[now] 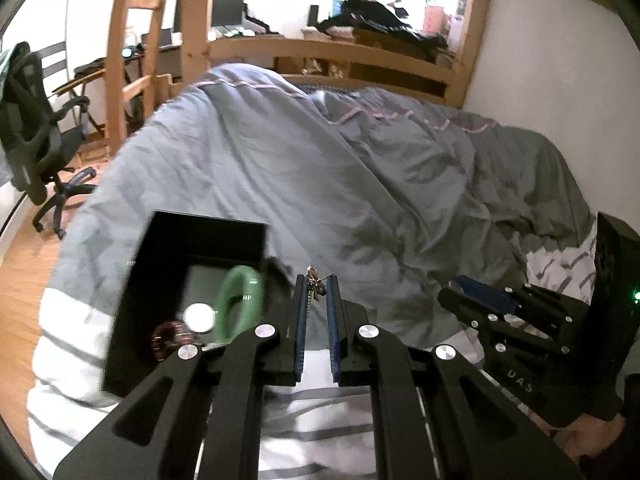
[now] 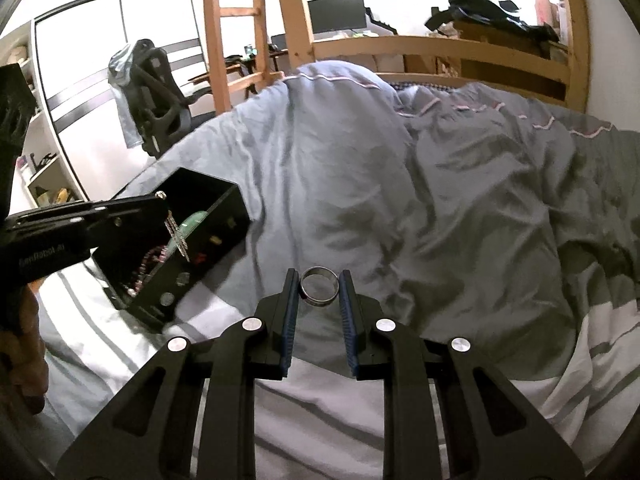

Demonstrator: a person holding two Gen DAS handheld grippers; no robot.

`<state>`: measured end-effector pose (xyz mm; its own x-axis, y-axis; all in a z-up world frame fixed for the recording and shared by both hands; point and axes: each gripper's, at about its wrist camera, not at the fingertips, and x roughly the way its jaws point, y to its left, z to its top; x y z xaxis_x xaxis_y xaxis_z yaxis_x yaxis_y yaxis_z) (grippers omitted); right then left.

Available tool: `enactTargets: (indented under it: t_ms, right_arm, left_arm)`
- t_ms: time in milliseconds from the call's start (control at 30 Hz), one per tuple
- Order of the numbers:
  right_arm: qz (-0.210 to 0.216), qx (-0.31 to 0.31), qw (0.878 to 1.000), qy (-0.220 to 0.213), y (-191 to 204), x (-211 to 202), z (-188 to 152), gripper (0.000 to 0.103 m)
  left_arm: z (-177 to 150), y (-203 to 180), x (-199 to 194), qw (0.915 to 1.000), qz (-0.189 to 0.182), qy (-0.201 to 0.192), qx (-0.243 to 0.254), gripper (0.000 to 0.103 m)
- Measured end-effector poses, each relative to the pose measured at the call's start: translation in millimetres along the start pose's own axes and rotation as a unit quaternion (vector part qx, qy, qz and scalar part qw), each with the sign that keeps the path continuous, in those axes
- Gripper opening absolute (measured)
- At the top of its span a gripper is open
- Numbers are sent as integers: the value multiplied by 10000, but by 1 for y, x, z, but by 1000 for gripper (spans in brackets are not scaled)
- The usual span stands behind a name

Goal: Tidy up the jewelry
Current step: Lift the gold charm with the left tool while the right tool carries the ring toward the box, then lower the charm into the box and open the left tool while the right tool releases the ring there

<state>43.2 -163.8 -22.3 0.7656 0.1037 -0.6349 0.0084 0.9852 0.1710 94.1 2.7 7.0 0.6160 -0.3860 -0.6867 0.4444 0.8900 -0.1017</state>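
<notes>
A black open jewelry box [image 1: 168, 240] lies on the bed, holding a green bangle [image 1: 236, 300], a beaded bracelet [image 1: 168, 336] and a round silver piece [image 1: 198, 316]. My left gripper [image 1: 316, 284] is shut on a small metal chain piece [image 1: 314, 280], just right of the box; in the right wrist view the chain [image 2: 178, 236] hangs over the box [image 2: 224, 216]. My right gripper [image 2: 319, 284] holds a silver ring [image 2: 319, 285] between its fingertips above the bedding, right of the box.
A rumpled grey-blue duvet [image 2: 360, 160] covers the bed, with a white striped part [image 2: 320, 400] near me. A wooden bed frame [image 2: 420, 48] and ladder [image 2: 232, 40] stand behind. An office chair [image 2: 156, 96] and desk with monitors are at the far left.
</notes>
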Motion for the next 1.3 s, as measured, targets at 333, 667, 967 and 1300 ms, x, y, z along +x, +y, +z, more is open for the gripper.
enactTargets:
  t_ms: [333,667,967,1300]
  right_arm:
    - [349,-389,9986,-97,48,2,14,21]
    - [1129,-967,9889,22,112,32,25,21]
    - [1500,-1444,9775,339,140,65,4,21]
    - [1657,-1441,9754,190,137,60,1,69]
  left_arm:
    - [0,49,-27,9988,316,-149,-353,9]
    - [-7,91,-25,9978,350,-5,-563,9]
    - [-18,99,5,9976,40,387,-578,9]
    - [-16,115,-4,9945,514,45,-914,66]
